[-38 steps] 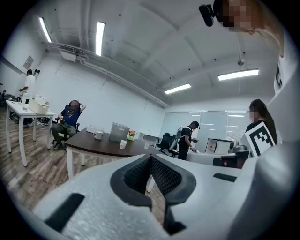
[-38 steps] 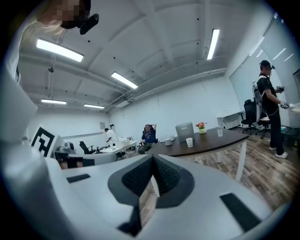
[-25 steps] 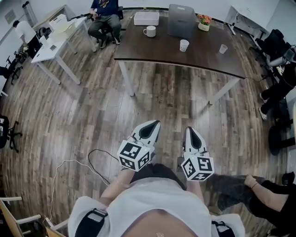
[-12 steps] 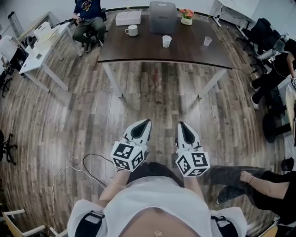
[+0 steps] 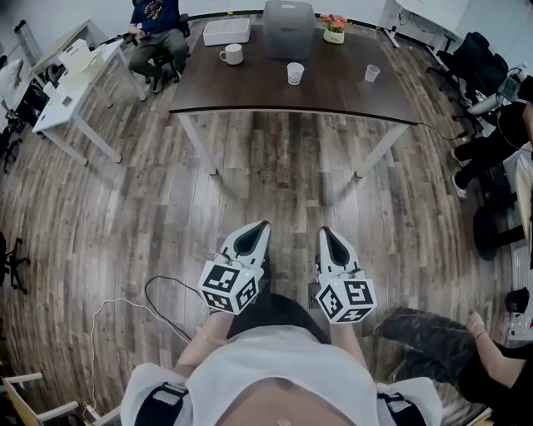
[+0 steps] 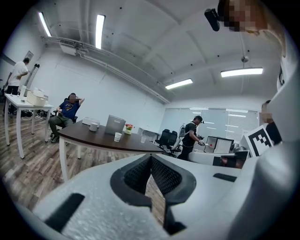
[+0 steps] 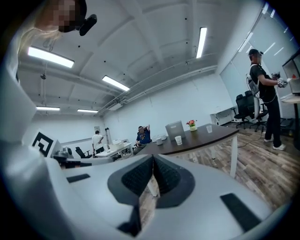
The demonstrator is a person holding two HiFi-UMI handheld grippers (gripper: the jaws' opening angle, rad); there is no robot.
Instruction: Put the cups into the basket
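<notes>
Far ahead stands a dark table [image 5: 333, 93] with a white mug [image 5: 231, 55], a white paper cup [image 5: 295, 73] and a clear cup [image 5: 371, 73] on it. A grey basket [image 5: 289, 18] stands at its back edge. My left gripper [image 5: 258, 227] and right gripper [image 5: 326, 233] hang side by side over the wooden floor, well short of the table, both shut and empty. In the left gripper view the left gripper [image 6: 151, 157] points at the paper cup [image 6: 117, 137] and basket [image 6: 115, 124]. From the right gripper [image 7: 153, 157] I see the paper cup [image 7: 178, 139] and basket [image 7: 174, 129].
A white tray [image 5: 226, 32] and a flower pot [image 5: 335, 27] also sit on the table. A seated person [image 5: 156, 29] is at the far left, beside white desks [image 5: 71, 83]. Office chairs [image 5: 479, 66] and another person's leg [image 5: 433, 333] are at the right. A cable [image 5: 158, 304] lies on the floor.
Both shut grippers have moved forward together over the floor. The table has come a little nearer and shifted left in the head view.
</notes>
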